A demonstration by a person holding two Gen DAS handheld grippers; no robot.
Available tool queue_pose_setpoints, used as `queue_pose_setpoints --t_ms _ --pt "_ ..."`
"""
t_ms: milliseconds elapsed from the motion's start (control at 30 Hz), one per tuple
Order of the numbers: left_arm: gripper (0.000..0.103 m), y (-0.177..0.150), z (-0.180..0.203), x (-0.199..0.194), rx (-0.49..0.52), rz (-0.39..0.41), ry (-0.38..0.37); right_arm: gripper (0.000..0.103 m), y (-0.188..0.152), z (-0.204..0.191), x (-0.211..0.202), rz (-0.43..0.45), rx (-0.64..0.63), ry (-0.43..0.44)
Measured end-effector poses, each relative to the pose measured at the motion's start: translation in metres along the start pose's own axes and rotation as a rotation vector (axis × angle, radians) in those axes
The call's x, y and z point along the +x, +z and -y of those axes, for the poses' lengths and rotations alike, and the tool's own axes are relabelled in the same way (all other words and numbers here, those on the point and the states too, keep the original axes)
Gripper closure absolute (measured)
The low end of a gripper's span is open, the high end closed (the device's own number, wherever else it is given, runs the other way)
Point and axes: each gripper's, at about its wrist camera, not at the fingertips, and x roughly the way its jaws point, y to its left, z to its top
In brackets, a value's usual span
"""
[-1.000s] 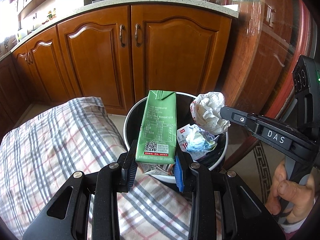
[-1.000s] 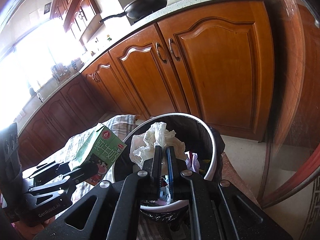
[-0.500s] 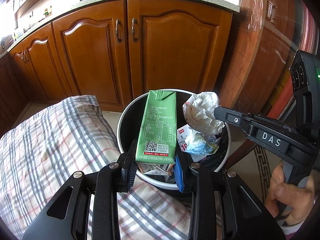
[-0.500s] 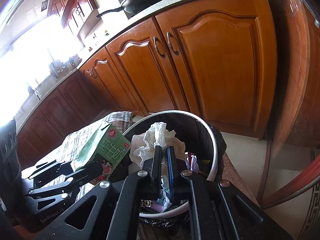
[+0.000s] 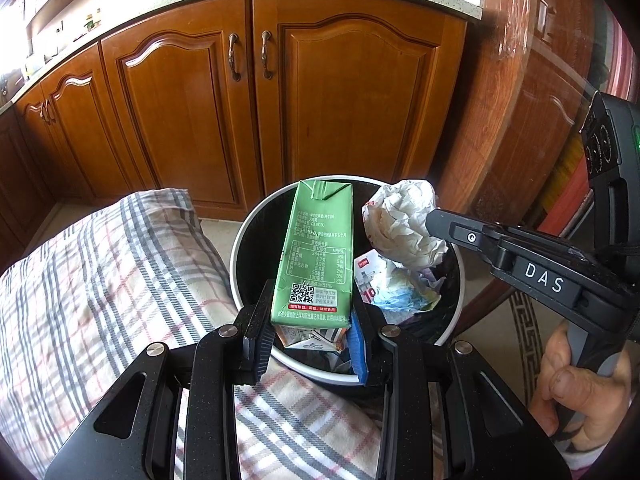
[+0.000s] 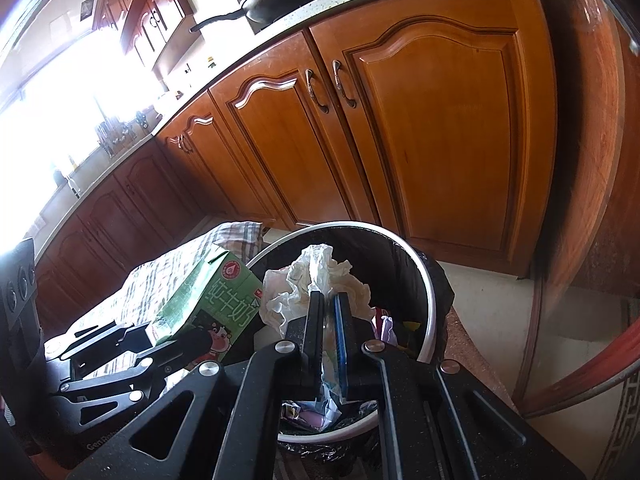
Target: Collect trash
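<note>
Left gripper (image 5: 312,332): I am clamping my two fingers on the lower end of the green milk carton (image 5: 316,256); the jaws are standing partly apart, the carton's width filling the gap between the pads.
Carton attitude: I am holding the carton lengthwise along my fingers, its folded top pointing away from me, its printed panel with the square code facing the camera.
Carton position: I am holding it over the near rim of the trash bin (image 5: 240,256), clear of the trash lying inside.
Right gripper (image 6: 330,304): I am pinching the crumpled white paper wad (image 6: 316,280) between my fingers; the jaws are standing almost closed, with only thin paper between the pads.
Wad position: I am holding it above the bin's opening, ahead of my right fingertips and just to the right of the carton as the left camera is showing it; carton and wad are standing close together, with contact not determinable.
Bin contents: below my fingertips, crumpled wrappers (image 5: 394,288) in white, blue and red are lying in the black-lined interior.
Checked cloth (image 5: 112,288): it is lying under and to the left of my left gripper, reaching up to the bin's near wall.
Hand (image 5: 580,396): at the right of the left camera's picture, my hand is gripping the right gripper's handle.
Cabinets (image 5: 248,96): beyond the bin, brown wooden doors are standing closed under a speckled counter.
</note>
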Motion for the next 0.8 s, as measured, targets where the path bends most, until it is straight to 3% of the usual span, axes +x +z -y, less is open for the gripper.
queue_pose_setpoints --t_ms 367,433,533,567,633,800 --pt "0.073 0.002 0.000 0.006 0.002 -0.029 -0.007 0.093 0.003 0.007 0.004 -0.015 0.016 0.003" --pt "0.061 0.003 0.000 0.007 -0.001 -0.039 0.002 0.091 0.003 0.008 0.004 -0.016 0.026 0.006" --pt "0.047 0.002 -0.001 0.001 -0.004 -0.020 0.011 0.082 0.004 0.012 0.002 -0.015 0.053 0.023" --pt "0.046 0.001 -0.002 -0.001 -0.007 -0.015 0.014 0.080 0.004 0.013 0.001 -0.011 0.057 0.028" --pt "0.043 -0.001 -0.004 -0.006 -0.014 -0.008 0.017 0.065 0.005 0.013 -0.003 -0.001 0.057 0.028" --pt "0.036 -0.011 -0.016 -0.020 -0.055 0.005 0.014 0.045 0.003 0.010 -0.010 0.017 0.065 0.043"
